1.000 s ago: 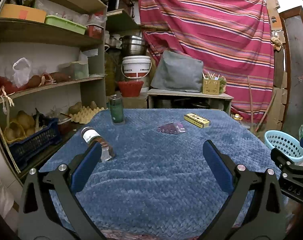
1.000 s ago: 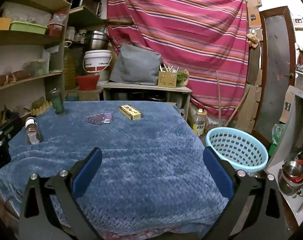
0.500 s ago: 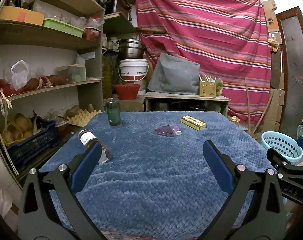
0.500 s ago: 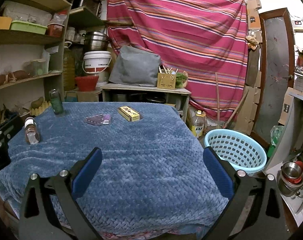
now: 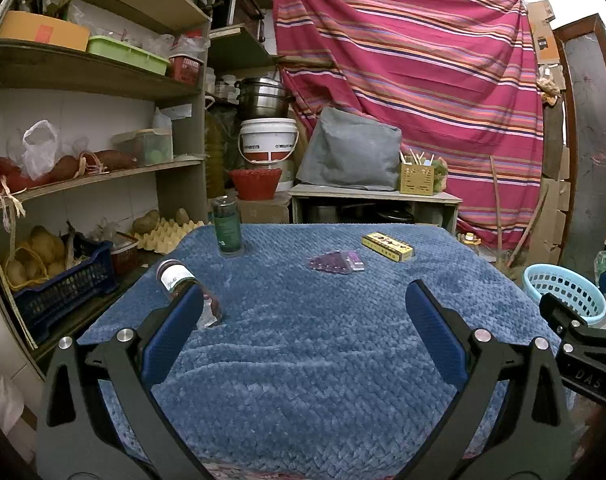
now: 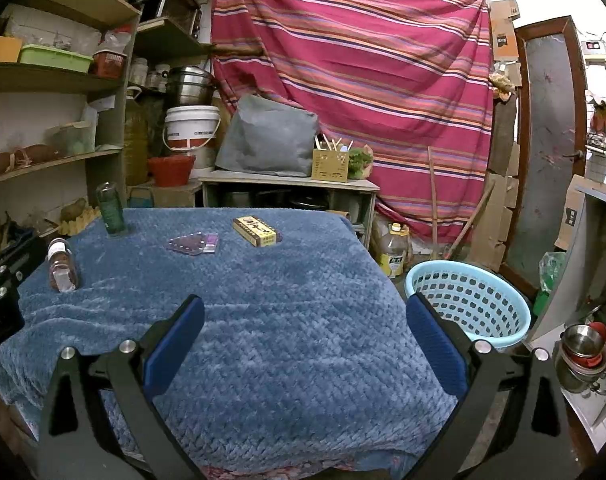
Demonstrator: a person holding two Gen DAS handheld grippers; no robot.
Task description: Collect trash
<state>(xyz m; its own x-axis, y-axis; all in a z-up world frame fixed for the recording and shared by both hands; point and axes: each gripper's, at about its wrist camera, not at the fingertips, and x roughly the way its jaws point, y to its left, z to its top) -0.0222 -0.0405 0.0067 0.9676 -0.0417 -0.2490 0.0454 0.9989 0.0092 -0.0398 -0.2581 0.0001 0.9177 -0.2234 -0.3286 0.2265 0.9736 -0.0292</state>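
On the blue blanket-covered table (image 5: 303,340) lie a tipped glass jar (image 5: 183,284) at the left, an upright green bottle (image 5: 226,226), a purple plastic wrapper (image 5: 335,262) and a yellow box (image 5: 387,245) at the far side. All four also show in the right wrist view: jar (image 6: 63,268), bottle (image 6: 111,209), wrapper (image 6: 193,243), box (image 6: 256,231). A light blue basket (image 6: 467,300) stands on the floor right of the table. My left gripper (image 5: 303,320) and right gripper (image 6: 303,320) are both open and empty over the near edge.
Shelves (image 5: 83,176) with crates, potatoes and bags line the left side. A low cabinet (image 5: 375,204) with a grey bag stands behind the table before a striped curtain. An oil bottle (image 6: 395,250) and metal pots (image 6: 583,348) sit on the floor at right.
Both grippers have drawn back and risen slightly, so the table objects look a little farther away. Nothing on the table has moved.
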